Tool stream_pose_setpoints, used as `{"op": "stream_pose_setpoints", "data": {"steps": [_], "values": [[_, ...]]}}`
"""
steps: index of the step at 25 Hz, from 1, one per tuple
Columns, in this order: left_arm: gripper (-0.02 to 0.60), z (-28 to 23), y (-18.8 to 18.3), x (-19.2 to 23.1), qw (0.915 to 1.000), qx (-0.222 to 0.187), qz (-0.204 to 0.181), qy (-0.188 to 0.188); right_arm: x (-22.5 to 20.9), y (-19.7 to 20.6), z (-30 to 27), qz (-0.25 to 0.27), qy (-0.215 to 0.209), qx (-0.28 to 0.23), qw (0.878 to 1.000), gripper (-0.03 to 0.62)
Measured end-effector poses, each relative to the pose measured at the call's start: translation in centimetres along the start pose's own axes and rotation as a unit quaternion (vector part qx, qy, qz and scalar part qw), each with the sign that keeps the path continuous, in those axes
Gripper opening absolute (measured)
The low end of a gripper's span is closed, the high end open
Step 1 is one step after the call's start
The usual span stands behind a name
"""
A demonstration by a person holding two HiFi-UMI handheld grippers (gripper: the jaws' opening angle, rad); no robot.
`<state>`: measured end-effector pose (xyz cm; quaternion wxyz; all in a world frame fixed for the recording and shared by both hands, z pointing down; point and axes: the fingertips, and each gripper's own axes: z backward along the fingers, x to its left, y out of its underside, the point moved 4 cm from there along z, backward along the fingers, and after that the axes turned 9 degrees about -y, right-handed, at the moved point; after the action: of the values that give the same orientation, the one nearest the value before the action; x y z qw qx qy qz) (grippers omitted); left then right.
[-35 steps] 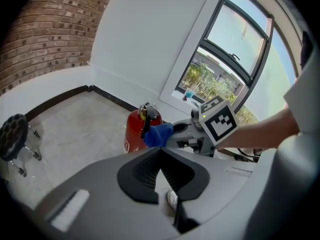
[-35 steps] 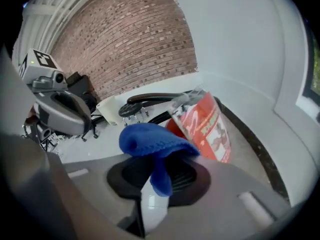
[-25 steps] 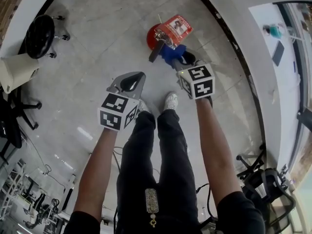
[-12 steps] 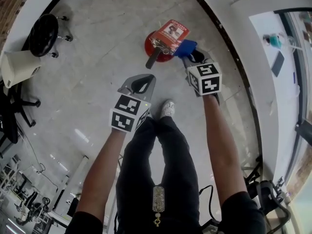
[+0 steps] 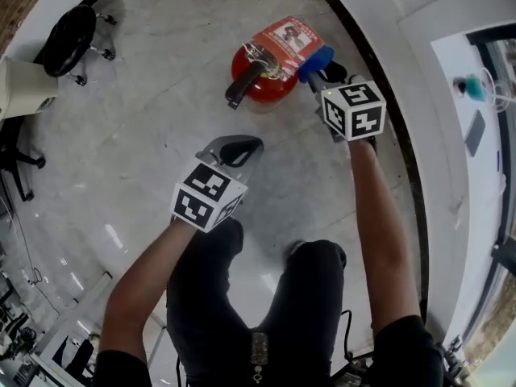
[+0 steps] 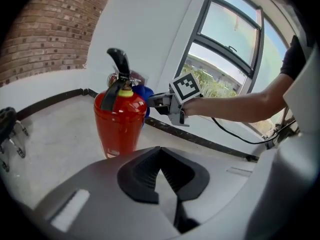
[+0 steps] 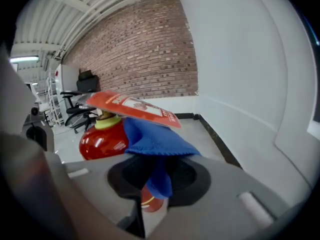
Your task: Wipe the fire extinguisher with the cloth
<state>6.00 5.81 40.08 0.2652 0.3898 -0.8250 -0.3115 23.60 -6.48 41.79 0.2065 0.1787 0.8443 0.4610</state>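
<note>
A red fire extinguisher point(image 5: 260, 72) stands on the grey floor, with a black handle point(image 5: 241, 85) and a red tag card point(image 5: 291, 35) hanging at its top. My right gripper point(image 5: 324, 74) is shut on a blue cloth point(image 5: 316, 60), which it holds against the extinguisher's right side under the card. In the right gripper view the blue cloth point(image 7: 156, 140) hangs from the jaws in front of the extinguisher point(image 7: 101, 140). My left gripper point(image 5: 235, 148) is shut and empty, a short way in front of the extinguisher point(image 6: 120, 121). The left gripper view shows the right gripper point(image 6: 161, 103) beside the cloth point(image 6: 145, 96).
A black baseboard point(image 5: 379, 79) runs along the white wall just right of the extinguisher. A black stool on castors point(image 5: 68, 37) stands at the far left. Office chairs point(image 7: 80, 109) stand before a brick wall point(image 7: 145, 54). The person's legs point(image 5: 266, 305) are below the grippers.
Both grippers have moved forward and down toward the extinguisher. The right gripper has carried the cloth from in front of the extinguisher round to its right side. The person has crouched.
</note>
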Motion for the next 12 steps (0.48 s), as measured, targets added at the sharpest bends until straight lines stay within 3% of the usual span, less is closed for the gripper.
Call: {"op": "stream_pose_setpoints", "data": {"steps": [5, 9, 12], "values": [[0.003, -2.5, 2.9, 1.5, 0.9992, -0.020, -0.020, -0.027, 0.1, 4.1, -1.6, 0.028, -0.040, -0.010, 0.999, 0.077], [0.003, -3.9, 5.1, 2.7, 0.9962, -0.025, -0.073, -0.040, 0.2, 7.0, -2.4, 0.063, -0.069, -0.007, 0.996, 0.077], [0.003, -4.5, 6.2, 3.1, 0.9939, -0.045, -0.083, -0.057, 0.1, 10.2, -3.7, 0.058, -0.080, -0.005, 0.995, 0.077]]}}
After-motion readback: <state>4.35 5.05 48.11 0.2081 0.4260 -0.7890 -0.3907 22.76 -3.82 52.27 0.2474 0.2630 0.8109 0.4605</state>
